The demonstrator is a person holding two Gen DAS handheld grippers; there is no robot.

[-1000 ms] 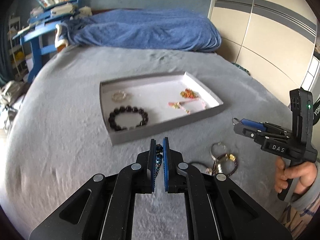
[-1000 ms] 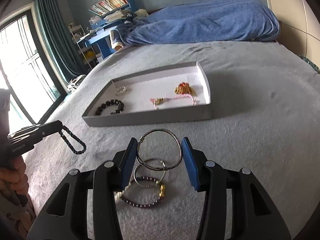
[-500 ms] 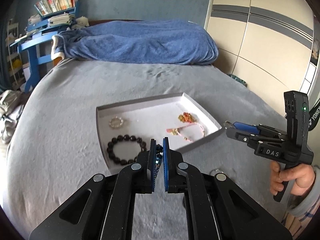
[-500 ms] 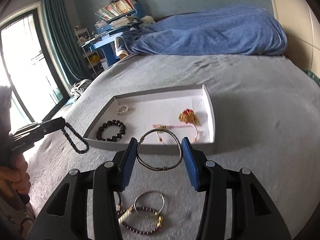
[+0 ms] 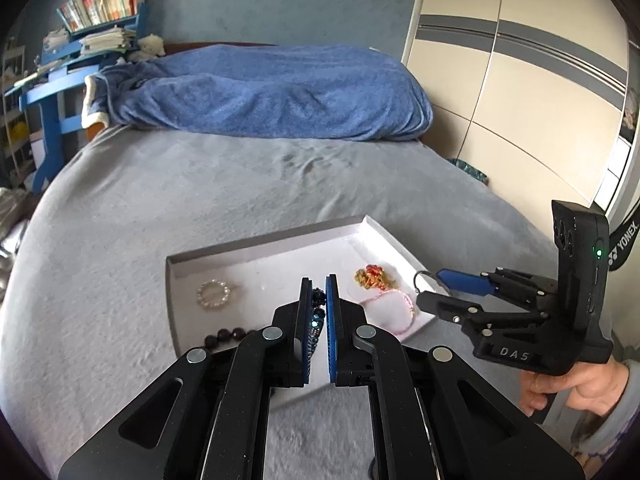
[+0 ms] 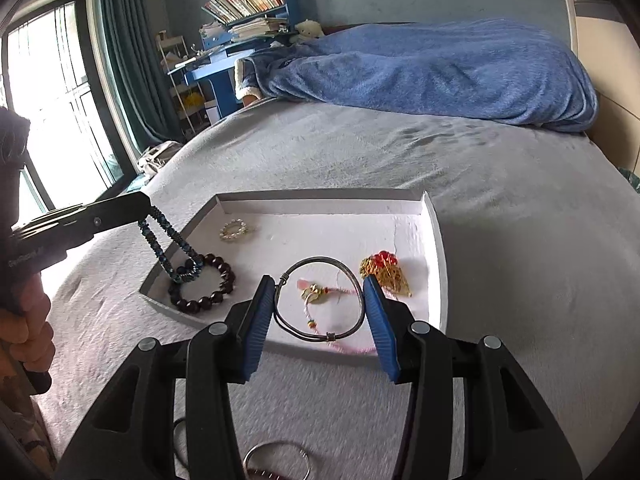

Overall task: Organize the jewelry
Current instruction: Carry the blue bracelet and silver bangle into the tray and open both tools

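Note:
A white tray (image 6: 434, 236) lies on the grey bed; it also shows in the left wrist view (image 5: 276, 246). My left gripper (image 5: 319, 294) is shut on a dark blue beaded bracelet (image 6: 168, 246), which hangs over the tray's near left corner above a black bead bracelet (image 6: 202, 288). My right gripper (image 6: 320, 308) is shut on a silver wire bangle (image 6: 320, 300), held over the tray's near edge above a pink cord bracelet (image 6: 320, 292). A pearl ring (image 6: 233, 229) and a red-gold ornament (image 6: 386, 270) lie in the tray.
Loose rings (image 6: 276, 460) lie on the bed below my right gripper. A blue blanket (image 6: 432, 72) is heaped at the far end. A blue desk with books (image 6: 240, 40) stands beyond the bed, a wardrobe (image 5: 520, 100) to the right.
Both grippers have lifted and moved forward over the tray, each carrying its piece. The bangle has left the pile of rings on the bed.

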